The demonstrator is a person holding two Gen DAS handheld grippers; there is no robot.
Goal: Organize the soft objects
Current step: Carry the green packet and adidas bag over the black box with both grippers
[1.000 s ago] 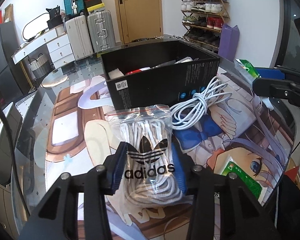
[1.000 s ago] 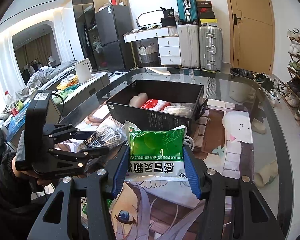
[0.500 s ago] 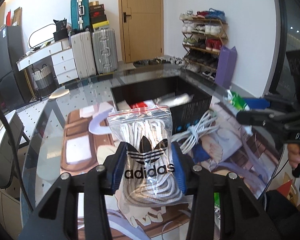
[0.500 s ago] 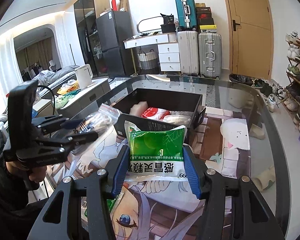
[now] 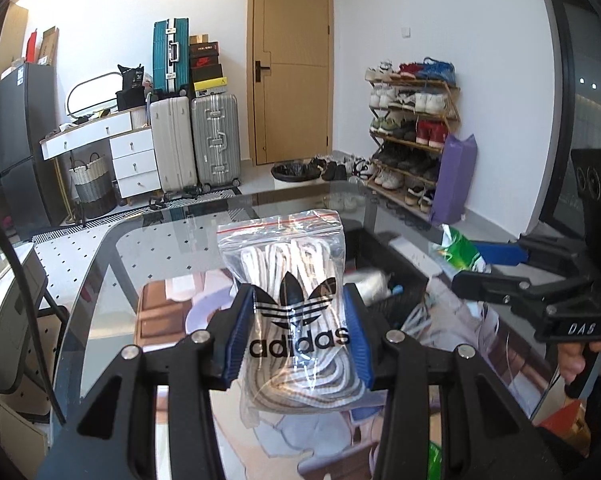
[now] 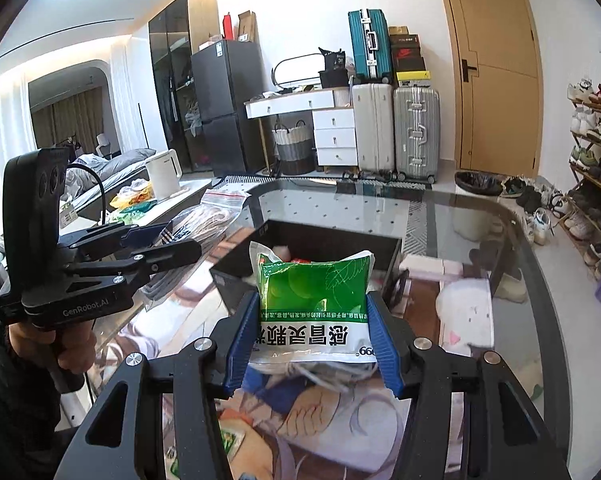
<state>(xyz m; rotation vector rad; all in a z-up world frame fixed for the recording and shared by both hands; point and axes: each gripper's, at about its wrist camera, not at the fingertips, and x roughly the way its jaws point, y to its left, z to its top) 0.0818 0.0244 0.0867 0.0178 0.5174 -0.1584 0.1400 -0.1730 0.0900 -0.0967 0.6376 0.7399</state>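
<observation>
Lifted higher than a second ago, the left gripper (image 5: 298, 334) clamps the clear Adidas bag (image 5: 294, 312) of white laces above the glass table (image 5: 160, 248). Its partner, the right gripper (image 6: 311, 338), pinches a green packet (image 6: 312, 300) before the black box (image 6: 332, 240) (suitcases (image 5: 198, 140) and a shoe rack (image 5: 412, 136) line the wall).

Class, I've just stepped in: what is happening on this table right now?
A person holds a handheld gripper in each hand above a glass table. The left gripper has its jaws shut on a clear Adidas bag of white laces. The right gripper is shut on a green and white packet. Both are held in the air near an open black box that already holds a few soft items.
</observation>
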